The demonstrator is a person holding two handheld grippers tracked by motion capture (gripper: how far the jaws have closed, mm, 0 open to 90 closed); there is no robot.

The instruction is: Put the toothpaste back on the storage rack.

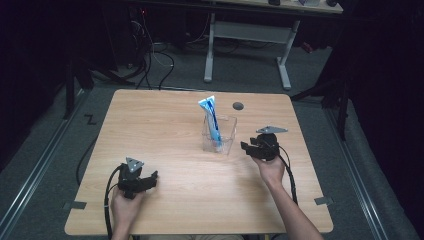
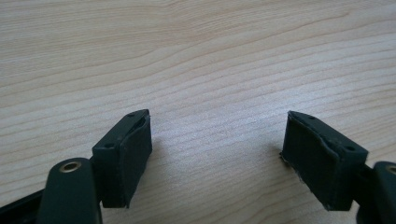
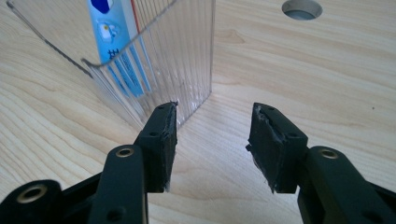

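Landmark: the clear ribbed container (image 1: 219,134), standing upright near the middle of the wooden bench (image 1: 165,125), slightly toward the far edge.

A blue-and-white tube (image 1: 212,120) stands inside the container, leaning on its wall, top end well above the rim. Standing it on end keeps it upright and leaves that end free to grasp from above.

Right gripper (image 1: 248,146): just beside the container's right side, pointing at it. Jaws spread, nothing between them. In the right gripper view the container's corner (image 3: 154,65) sits just ahead of one jaw, near it, but I cannot tell if they touch. The tube's print (image 3: 114,42) shows through the ribbed wall. Judgement: held low and close, this gripper is placed either to steady the container or to go for the tube.

Left gripper (image 1: 150,179): well apart from the container, toward the near left of the bench. Jaws wide, over bare wood, holding nothing. Judgement: parked clear so as not to crowd the container.

A round cable hole (image 1: 238,105) lies just beyond the container, on its far right.
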